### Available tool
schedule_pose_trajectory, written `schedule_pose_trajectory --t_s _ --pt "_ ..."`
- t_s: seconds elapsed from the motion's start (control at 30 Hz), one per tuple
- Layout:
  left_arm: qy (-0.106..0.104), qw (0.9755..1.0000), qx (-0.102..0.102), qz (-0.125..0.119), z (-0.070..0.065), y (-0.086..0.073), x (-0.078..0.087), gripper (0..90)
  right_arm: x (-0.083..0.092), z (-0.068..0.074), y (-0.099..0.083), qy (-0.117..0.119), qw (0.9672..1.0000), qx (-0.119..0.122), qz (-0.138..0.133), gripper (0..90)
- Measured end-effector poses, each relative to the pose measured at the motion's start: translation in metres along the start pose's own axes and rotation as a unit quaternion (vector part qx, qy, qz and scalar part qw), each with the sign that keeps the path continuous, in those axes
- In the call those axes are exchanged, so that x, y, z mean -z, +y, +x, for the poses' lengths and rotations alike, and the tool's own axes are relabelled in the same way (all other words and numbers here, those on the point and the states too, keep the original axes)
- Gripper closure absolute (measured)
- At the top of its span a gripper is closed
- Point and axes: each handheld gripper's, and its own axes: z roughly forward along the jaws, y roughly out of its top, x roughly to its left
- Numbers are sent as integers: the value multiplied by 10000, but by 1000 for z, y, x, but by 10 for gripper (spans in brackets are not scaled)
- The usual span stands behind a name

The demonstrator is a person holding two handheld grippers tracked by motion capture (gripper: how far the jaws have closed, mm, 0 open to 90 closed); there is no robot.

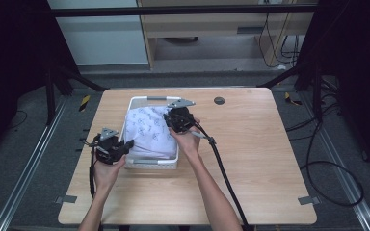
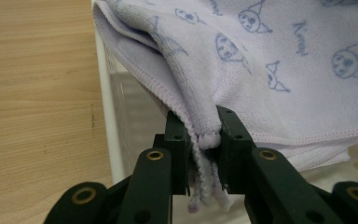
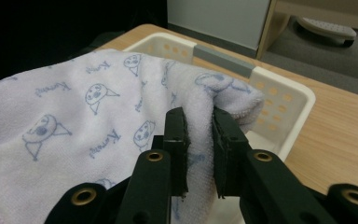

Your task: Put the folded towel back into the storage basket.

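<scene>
Both tools, left [image 2: 200,140] and right [image 3: 199,135], pinch the pale lilac printed towel [image 1: 149,130] over the white perforated plastic basket [image 1: 139,102]; its 6 o'clock hem may snag the rim.

A pale lilac towel [image 1: 149,132] printed with small blue cartoon faces, folded in layers, its stitched corner bunched between the left jaws and a thick fold between the right.

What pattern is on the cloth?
Pale lilac cloth with small blue cartoon faces and lettering; clearest in the right gripper view.
</scene>
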Motion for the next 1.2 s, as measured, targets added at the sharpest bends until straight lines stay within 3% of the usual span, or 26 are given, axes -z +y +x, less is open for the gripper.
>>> schedule_pose_trajectory --t_s 0.27,0.73,0.93,1.2 --pt "85 9999 -88 85 -1 -1 -2 754 -3 1 -15 -48 10000 2 32 778" --pt "147 9993 -120 307 -2 -5 -11 745 -15 -1 -22 -64 9996 35 271 762" --pt "238 9994 -96 252 -2 -5 -10 691 -18 -1 -25 -22 9988 103 479 676" --pt "195 9997 107 -46 2 -1 6 654 -2 -6 -19 -116 9996 148 199 523"
